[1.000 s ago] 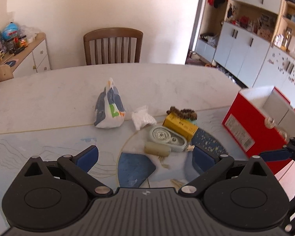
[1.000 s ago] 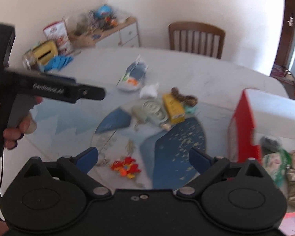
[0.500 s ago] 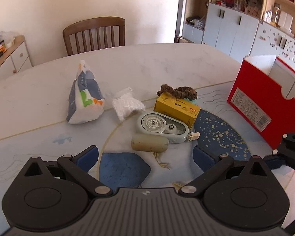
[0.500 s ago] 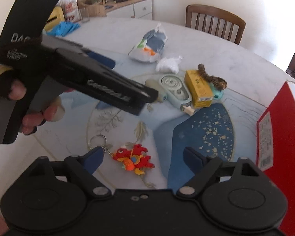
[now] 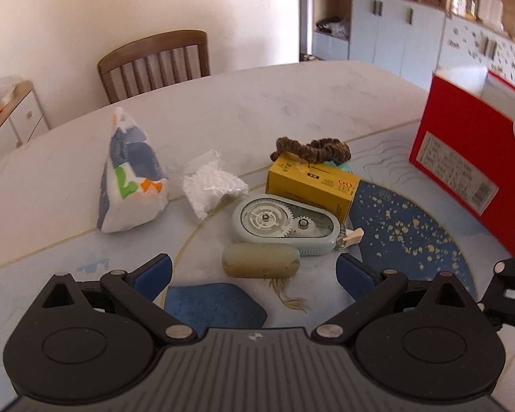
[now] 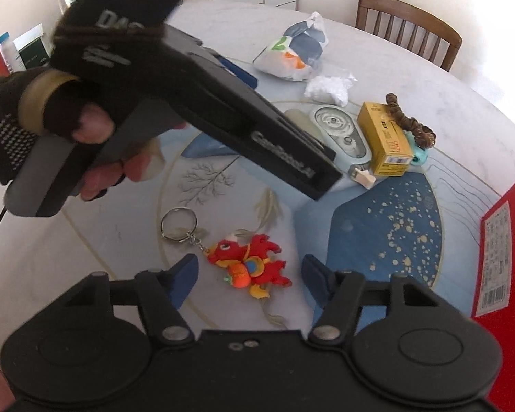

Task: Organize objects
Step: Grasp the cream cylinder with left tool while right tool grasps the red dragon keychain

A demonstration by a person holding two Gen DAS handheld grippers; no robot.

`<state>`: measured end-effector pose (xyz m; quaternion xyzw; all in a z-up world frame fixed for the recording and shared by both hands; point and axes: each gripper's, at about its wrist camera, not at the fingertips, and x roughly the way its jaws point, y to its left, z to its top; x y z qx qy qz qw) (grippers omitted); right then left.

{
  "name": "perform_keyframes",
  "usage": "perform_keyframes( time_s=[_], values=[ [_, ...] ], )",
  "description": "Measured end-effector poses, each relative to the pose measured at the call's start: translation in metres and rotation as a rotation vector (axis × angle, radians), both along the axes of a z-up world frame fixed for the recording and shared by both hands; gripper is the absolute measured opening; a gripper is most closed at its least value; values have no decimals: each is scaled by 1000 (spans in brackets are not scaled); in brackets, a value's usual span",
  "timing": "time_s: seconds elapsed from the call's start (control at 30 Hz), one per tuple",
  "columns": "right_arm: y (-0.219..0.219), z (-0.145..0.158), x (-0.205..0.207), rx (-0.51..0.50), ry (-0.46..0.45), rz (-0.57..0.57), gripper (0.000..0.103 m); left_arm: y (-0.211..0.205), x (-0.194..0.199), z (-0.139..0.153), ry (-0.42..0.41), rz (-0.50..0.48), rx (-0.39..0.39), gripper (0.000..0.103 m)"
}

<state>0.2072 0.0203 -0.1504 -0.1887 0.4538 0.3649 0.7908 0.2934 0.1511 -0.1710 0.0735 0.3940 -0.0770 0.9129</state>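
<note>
**A:** What has changed on the table?

**B:** Both grippers sit lower and closer than a second ago. The left gripper (image 5: 254, 271) now hangs just above a pale green bar (image 5: 260, 260), which lies between its blue pads — spread wide, touching nothing. A second ago that bar lay well ahead of them.

**A:** And the right?

**B:** The right gripper (image 6: 249, 279) frames a red dragon keychain (image 6: 249, 264). Its jaws are closing, narrower than a second ago, but the pads are not yet pressing on the toy. The key ring (image 6: 178, 223) trails off toward ten o'clock.

**A:** Where is everything else?

**B:** In the left wrist view, a tape dispenser (image 5: 286, 225) touches the bar at twelve o'clock. Beyond it is a yellow box (image 5: 312, 189) with a brown scrunchie (image 5: 312, 149) on top. A white wad (image 5: 211, 189) and a printed bag (image 5: 130, 182) lie toward ten o'clock. The red box (image 5: 463, 168) stands at two o'clock, well apart.

**A:** What does it mean for the tidying?

**B:** I judge that two pickups are starting at once — keychain first, bar next — with both probably bound for the red box. Nothing is lifted yet.
</note>
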Motion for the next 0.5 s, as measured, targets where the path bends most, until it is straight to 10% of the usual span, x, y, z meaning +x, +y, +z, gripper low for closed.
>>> perform_keyframes(
  time_s=[0.5],
  values=[
    [4,0,-1,-1,-29,14,54,9,15,-10,64,-2,-44,82]
  ],
)
